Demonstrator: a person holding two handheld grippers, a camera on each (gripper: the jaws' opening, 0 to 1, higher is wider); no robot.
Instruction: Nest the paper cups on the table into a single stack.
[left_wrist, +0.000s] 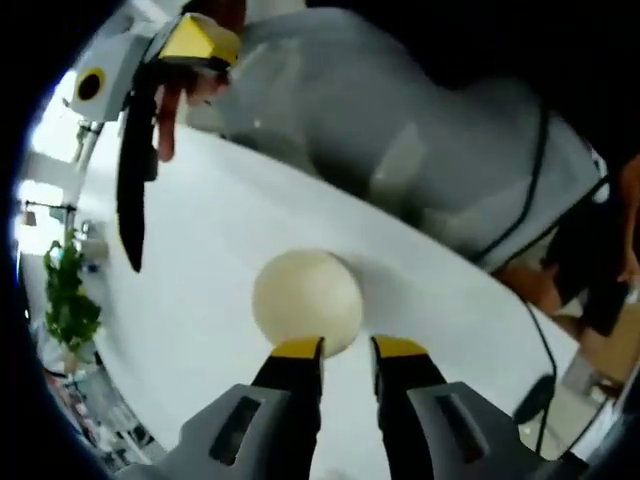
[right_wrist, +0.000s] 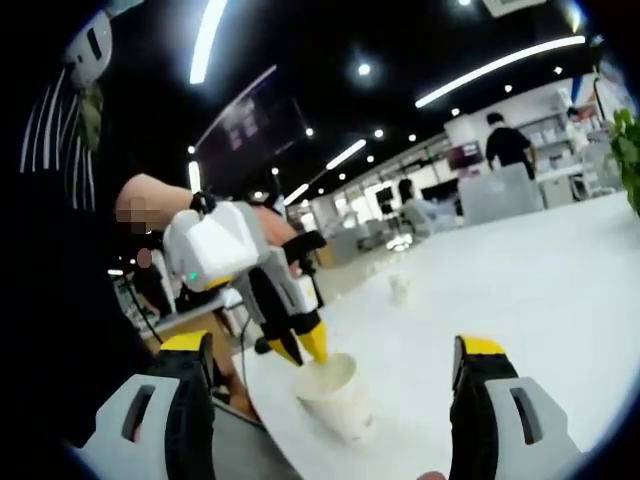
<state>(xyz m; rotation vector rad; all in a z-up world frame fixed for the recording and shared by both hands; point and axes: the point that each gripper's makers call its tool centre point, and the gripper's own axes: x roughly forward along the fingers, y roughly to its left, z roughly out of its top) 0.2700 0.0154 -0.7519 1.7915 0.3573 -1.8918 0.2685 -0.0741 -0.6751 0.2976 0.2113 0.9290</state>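
Observation:
A cream paper cup (right_wrist: 332, 395) stands near the white table's (right_wrist: 540, 290) edge. My left gripper (right_wrist: 301, 345) comes down on it from the left, its yellow tips close together at the cup's rim. In the left gripper view the same cup (left_wrist: 305, 298) lies just beyond my narrow-set jaws, so my left gripper (left_wrist: 348, 348) is shut on its rim. My right gripper (right_wrist: 332, 346) is wide open, with the cup between and beyond its jaws. It also hangs above the table (left_wrist: 230, 230) as the right gripper (left_wrist: 150, 130) at the upper left. A second small cup (right_wrist: 398, 288) stands farther back.
A person in a white shirt (left_wrist: 420, 130) stands against the table's edge, with a black cable (left_wrist: 525, 190) hanging there. A green plant (left_wrist: 65, 300) sits at the far end. People and counters fill the background (right_wrist: 510, 170).

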